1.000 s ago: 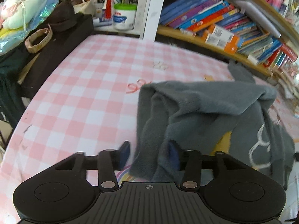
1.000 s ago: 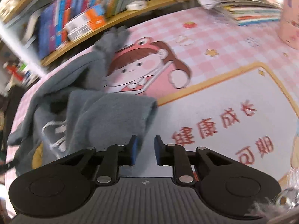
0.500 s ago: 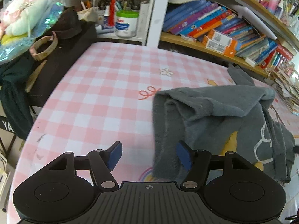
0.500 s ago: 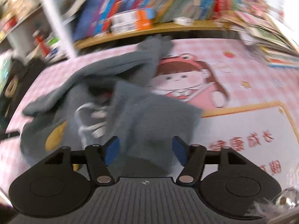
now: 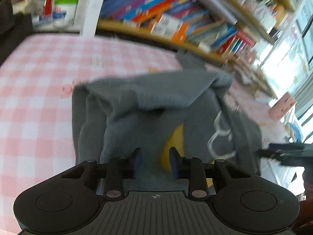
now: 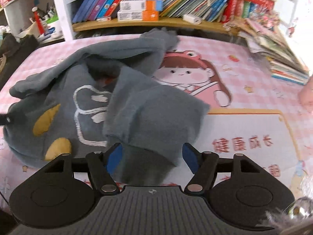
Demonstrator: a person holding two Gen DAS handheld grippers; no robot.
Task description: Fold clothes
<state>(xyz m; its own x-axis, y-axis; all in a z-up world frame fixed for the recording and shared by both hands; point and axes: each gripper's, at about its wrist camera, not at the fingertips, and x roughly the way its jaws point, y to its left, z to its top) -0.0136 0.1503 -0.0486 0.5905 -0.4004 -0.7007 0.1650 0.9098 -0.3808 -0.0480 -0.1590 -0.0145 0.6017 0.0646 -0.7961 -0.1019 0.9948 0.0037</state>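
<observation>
Between and ahead of both sets of fingers, the grey sweater [image 6: 82, 98] lies rumpled, partly doubled. Left gripper [image 5: 154, 161] part-open, right gripper [image 6: 151, 156] wide, neither gripping (left view blurred). Folding appears mid-course; next, seize an edge.

We see the sweater [image 6: 121, 90] lying crumpled on the tablecloth [image 6: 244, 129], left of the cartoon girl [image 6: 187, 72] printed there. The bookshelf [image 6: 156, 19] runs along the far edge, with a stack of books [image 6: 277, 45] at the far right and the pen tub [image 5: 64, 9] at the far left. The right gripper [image 6: 151, 156] sits at the sweater's near edge, and the left gripper [image 5: 154, 163] over its near left part.
</observation>
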